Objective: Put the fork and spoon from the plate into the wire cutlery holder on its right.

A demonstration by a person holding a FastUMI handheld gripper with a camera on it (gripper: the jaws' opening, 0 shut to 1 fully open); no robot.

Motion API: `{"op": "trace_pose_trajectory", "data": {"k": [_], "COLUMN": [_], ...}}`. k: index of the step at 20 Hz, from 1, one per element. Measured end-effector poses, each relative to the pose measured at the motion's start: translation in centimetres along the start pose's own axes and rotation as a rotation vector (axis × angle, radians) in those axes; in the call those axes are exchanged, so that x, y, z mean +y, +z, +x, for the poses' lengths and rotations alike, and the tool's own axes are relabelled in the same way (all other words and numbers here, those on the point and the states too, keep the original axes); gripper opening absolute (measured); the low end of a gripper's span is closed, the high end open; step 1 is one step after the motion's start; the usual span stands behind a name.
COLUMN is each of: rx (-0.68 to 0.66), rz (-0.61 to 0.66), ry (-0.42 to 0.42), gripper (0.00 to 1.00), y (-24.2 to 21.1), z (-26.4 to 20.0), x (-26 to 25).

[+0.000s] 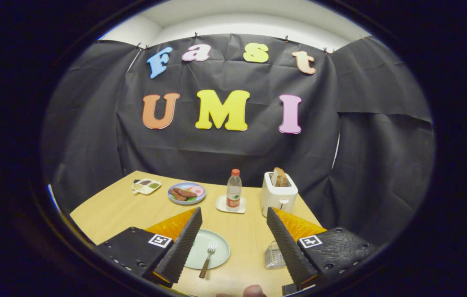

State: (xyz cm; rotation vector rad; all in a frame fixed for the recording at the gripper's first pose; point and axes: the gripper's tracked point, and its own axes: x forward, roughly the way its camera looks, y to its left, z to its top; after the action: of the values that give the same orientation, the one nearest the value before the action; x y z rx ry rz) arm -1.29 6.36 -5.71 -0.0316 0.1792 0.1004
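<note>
gripper view looks down over a pale wooden surface (250, 239) with the jaws spread wide and holding nothing; the gripper (233, 243) hangs above the near edge. between the fingers, nearer the left one, sits a round pale green plate (217, 243), and on it lies a fork with a silver head and a brown wooden handle (208, 258), tines pointing away, handle running off the plate's near rim. no spoon can be made out on the plate, which the left finger partly covers. a small silver wire cutlery holder (274, 255) stands right of the plate, partly hidden by the right finger.

the fork looks light and stiff, with a slim handle that may roll or slip; the wooden handle, where it overhangs the rim, seems the best place to pinch. the wire holder is probably light enough to tip if knocked.

farther off stand a clear plastic bottle with a red cap (234, 189) on a white coaster, a white toaster with bread in it (278, 193), a blue plate of food (186, 193) and a small white compartment dish (146, 186). the bottle's label is too small to read.
</note>
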Motion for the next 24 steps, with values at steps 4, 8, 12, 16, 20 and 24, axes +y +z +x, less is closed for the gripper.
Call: {"op": "trace_pose_trajectory", "data": {"k": [4, 8, 12, 16, 20, 24], "rx": [0.095, 0.203, 0.337, 0.481, 0.580, 0.681], "rz": [-0.023, -0.001, -0.009, -0.014, -0.013, -0.004], "ry": [0.020, 0.054, 0.078, 0.086, 0.067, 0.054], "gripper": [0.95, 0.96, 0.96, 0.96, 0.88, 0.73], "y": [-2.3, -5.0, -8.8, -13.5, -17.4, -20.6], "z": [0.8, 1.9, 3.4, 5.6, 7.7, 9.4], "x": [1.0, 2.6, 4.5, 6.2, 7.1, 7.3]}}
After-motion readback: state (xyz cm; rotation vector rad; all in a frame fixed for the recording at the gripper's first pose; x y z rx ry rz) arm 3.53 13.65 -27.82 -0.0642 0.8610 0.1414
